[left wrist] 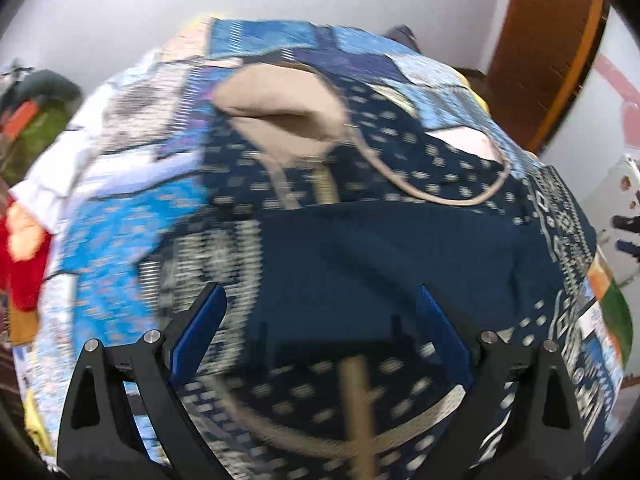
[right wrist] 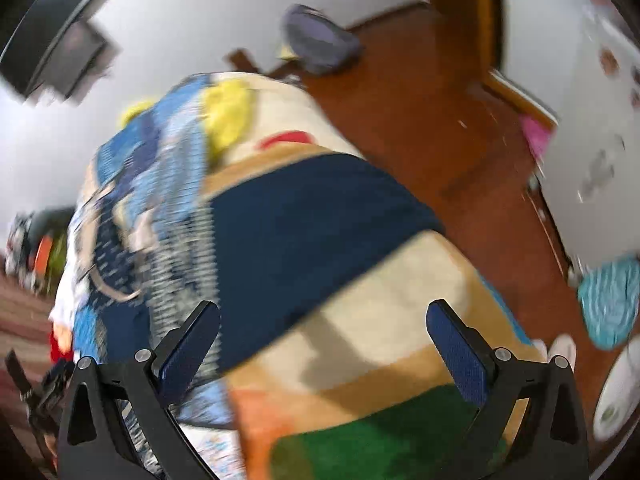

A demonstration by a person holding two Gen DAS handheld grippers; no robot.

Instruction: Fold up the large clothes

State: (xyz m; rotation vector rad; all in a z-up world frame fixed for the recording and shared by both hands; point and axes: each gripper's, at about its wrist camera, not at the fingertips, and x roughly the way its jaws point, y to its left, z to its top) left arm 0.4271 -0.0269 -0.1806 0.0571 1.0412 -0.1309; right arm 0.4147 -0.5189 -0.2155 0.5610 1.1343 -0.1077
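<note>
White walls and a brown floor (right wrist: 420, 120) sit behind a bed (right wrist: 400, 320). Both grippers are wide open and hold nothing. The left gripper (left wrist: 320, 300) hangs over the big blue patterned cloth (left wrist: 400, 248), spread flat so it can be folded. The right gripper (right wrist: 323, 312) hangs near its dark blue edge, maybe ready to grab it.

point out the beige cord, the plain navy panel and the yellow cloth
beige cord (left wrist: 452, 199), left wrist view, on the low part of its loop.
plain navy panel (right wrist: 304, 224), right wrist view, on the middle of the fabric.
yellow cloth (right wrist: 228, 114), right wrist view, on its bright centre.
</note>
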